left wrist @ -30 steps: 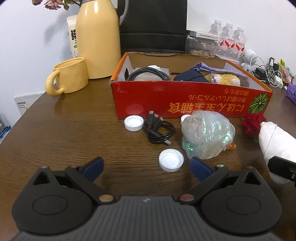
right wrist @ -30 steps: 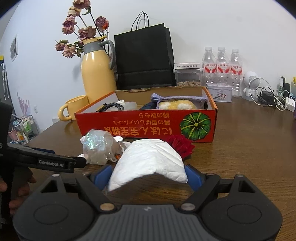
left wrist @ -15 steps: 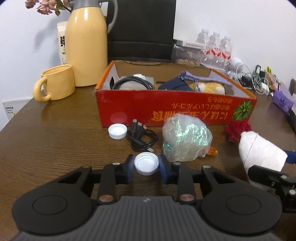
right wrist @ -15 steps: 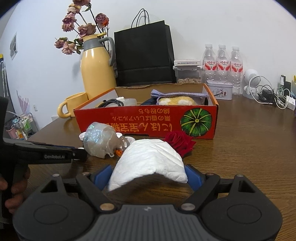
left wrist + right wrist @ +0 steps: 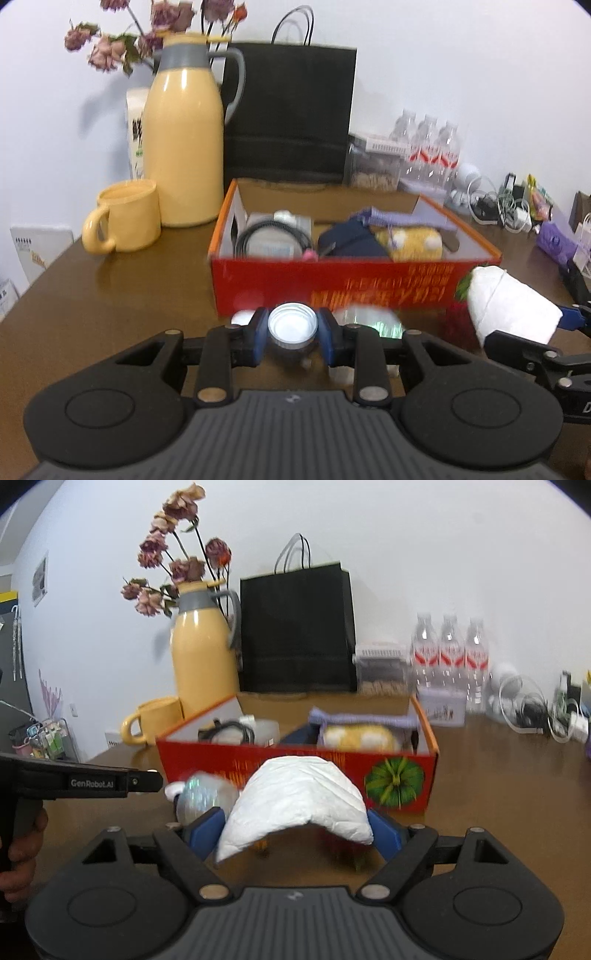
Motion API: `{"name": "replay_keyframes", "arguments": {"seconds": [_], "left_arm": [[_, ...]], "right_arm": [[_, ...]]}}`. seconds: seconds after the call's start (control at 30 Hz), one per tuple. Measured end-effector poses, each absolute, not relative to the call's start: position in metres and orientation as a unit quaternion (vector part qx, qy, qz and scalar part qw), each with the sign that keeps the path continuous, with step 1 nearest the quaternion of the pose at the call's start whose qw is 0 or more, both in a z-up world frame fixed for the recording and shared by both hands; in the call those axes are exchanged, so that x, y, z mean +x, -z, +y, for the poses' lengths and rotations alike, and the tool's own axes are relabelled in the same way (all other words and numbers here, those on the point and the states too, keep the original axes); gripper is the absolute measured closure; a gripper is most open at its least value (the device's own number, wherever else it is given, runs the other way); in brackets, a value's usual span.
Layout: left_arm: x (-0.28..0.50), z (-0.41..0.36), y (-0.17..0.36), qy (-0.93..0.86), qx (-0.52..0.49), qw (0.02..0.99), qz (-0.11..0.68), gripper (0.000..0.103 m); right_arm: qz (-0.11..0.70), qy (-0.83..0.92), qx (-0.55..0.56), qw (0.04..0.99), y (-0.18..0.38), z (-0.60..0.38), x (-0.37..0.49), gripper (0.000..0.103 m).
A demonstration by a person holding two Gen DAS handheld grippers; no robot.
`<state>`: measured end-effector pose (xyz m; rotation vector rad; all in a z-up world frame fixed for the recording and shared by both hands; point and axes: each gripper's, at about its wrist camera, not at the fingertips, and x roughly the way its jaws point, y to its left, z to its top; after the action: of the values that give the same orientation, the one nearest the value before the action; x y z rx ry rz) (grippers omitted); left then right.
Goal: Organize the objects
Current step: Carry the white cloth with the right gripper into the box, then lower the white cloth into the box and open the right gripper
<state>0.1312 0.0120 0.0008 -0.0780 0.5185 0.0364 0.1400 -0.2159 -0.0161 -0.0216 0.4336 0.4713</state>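
On the brown wooden table (image 5: 110, 295), an open red cardboard box (image 5: 332, 288) sat at about twelve o'clock from both grippers, and it already held a coiled black cable (image 5: 273, 236), a dark blue pouch (image 5: 347, 240) and a yellow plush toy (image 5: 410, 240). The left gripper (image 5: 292, 334) was pinched together on a white bottle cap (image 5: 292, 325), its blue pads (image 5: 258, 332) pressing the cap's rim from either side, open side of the cap facing up, just in front of the box's red wall. Another white cap (image 5: 240, 317) lay on the table at about eleven o'clock of the held one, and a crinkled iridescent plastic bag (image 5: 373, 321) lay just beside it at three o'clock. The right gripper (image 5: 295, 830) was spread wide around a white folded packet (image 5: 295, 805), a blue pad at each end touching it, with the packet arching upward between them in front of the box. A red fabric rose (image 5: 458, 325) showed below the packet. Behind the box at eleven o'clock stood a yellow thermos jug (image 5: 184, 147) with dried roses (image 5: 173, 572) behind it, and a yellow mug (image 5: 125, 218) stood just beside it. A black paper bag (image 5: 291, 110) stood behind the box, and three water bottles (image 5: 448, 650) stood at one o'clock. A hand (image 5: 22, 853) gripped the left tool's handle at nine o'clock in the right view.
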Motion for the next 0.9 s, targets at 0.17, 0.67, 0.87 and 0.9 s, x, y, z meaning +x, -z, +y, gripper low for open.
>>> {"name": "replay_keyframes", "arguments": {"seconds": [0.17,0.67,0.87,0.9], "left_arm": [[0.148,0.01,-0.021,-0.016,-0.036,0.973,0.227,0.074],[0.235,0.02,-0.033,-0.034,-0.052,0.979,0.195,0.074],[0.266,0.025,-0.021,-0.033,-0.054,0.975,0.211,0.074],[0.27,0.026,-0.019,-0.033,-0.052,0.975,0.213,0.074]], "right_arm": [[0.181,-0.234,-0.033,0.955,-0.005,-0.201,0.157,0.02],[0.158,-0.225,-0.073,0.959,-0.02,-0.153,0.258,0.02],[0.176,-0.226,-0.071,0.956,-0.003,-0.142,0.298,0.02],[0.18,-0.226,-0.073,0.955,0.0,-0.14,0.304,0.02]]}}
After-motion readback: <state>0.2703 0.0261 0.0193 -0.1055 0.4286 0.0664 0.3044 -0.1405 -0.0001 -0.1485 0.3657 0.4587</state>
